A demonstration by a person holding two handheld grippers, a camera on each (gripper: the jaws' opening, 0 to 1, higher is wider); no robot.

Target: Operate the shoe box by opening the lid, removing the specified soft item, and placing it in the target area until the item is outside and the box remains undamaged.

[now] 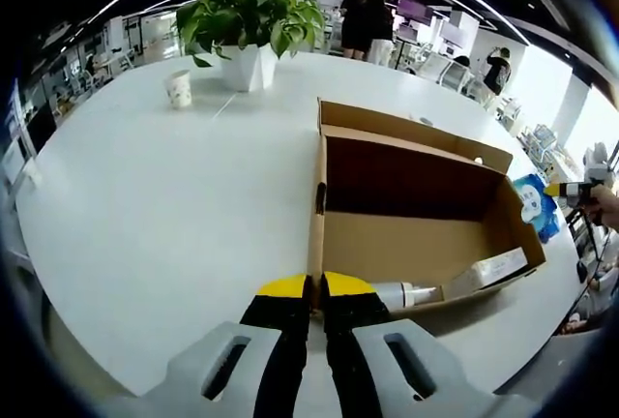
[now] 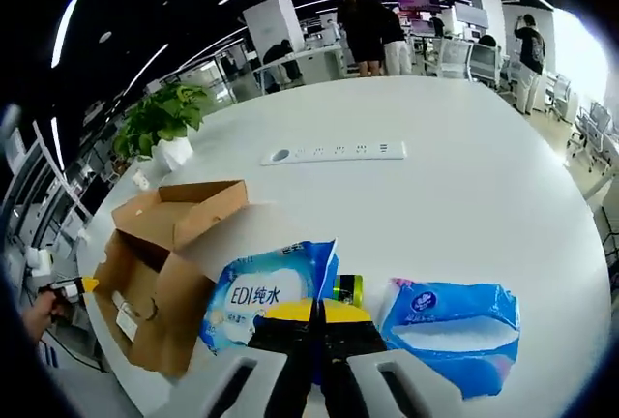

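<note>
The open shoe box lies on the white table. The left gripper has its jaws pinched on the box's near wall. Beyond the box, the right gripper is closed on the blue wipes pack (a second pack lies just beside it).

White table: box; plant; cup; seemingly wipe packs.
</note>
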